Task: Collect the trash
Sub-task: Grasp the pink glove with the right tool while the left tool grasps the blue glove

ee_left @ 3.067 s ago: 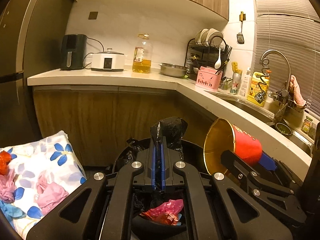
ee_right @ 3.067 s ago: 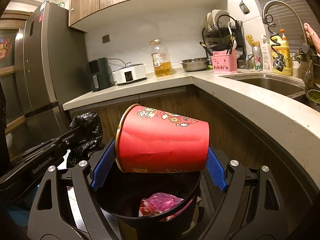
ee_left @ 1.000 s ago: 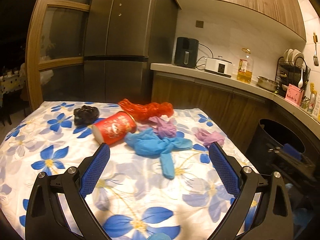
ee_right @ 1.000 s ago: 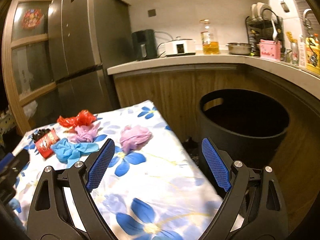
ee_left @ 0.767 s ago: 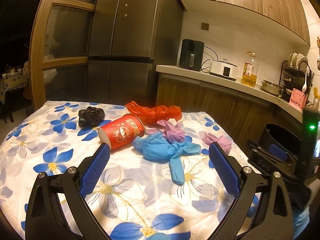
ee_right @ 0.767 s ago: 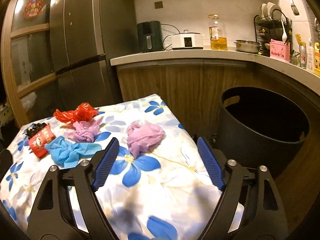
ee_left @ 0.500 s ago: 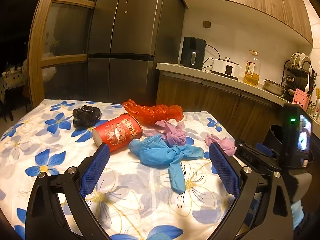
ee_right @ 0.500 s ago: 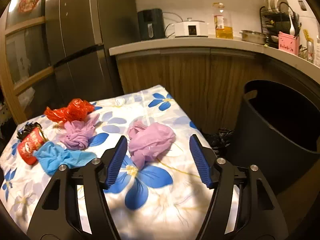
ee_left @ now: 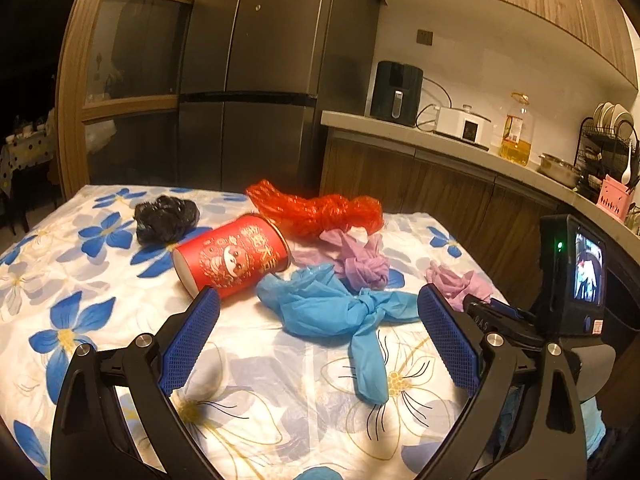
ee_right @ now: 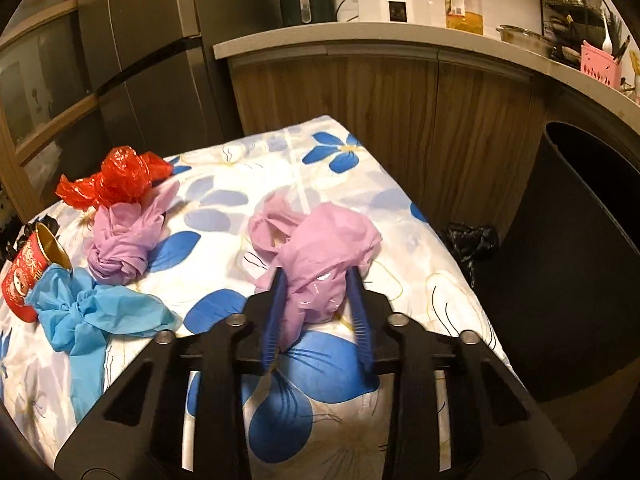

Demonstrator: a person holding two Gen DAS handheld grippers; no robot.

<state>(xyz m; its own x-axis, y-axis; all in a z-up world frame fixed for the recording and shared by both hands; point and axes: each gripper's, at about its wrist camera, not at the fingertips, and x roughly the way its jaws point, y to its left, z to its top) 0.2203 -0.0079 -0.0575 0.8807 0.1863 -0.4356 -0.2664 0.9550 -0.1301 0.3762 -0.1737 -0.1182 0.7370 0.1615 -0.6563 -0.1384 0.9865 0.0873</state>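
Trash lies on the flowered tablecloth [ee_left: 80, 292]: a red paper cup [ee_left: 232, 258] on its side, a black bag wad [ee_left: 166, 218], a red plastic bag [ee_left: 320, 210], a purple bag [ee_left: 360, 262] and a blue bag [ee_left: 340, 312]. My left gripper [ee_left: 316, 340] is open and empty, just short of the blue bag. My right gripper [ee_right: 316, 308] is shut on a pink bag [ee_right: 324, 248] at the table's right edge; that bag also shows in the left wrist view [ee_left: 456, 280]. The black bin [ee_right: 584, 248] stands right of the table.
A wooden counter [ee_right: 400, 44] with an air fryer [ee_left: 396, 94], a cooker [ee_left: 464, 124] and an oil bottle [ee_left: 516, 132] runs behind the table. A tall fridge [ee_left: 260, 80] stands at the back left. A black bag scrap [ee_right: 472, 240] lies between table and bin.
Both grippers swung from the bin to the table. My right gripper moved in and closed on the pink bag. My left gripper stayed open and edged nearer the blue bag.
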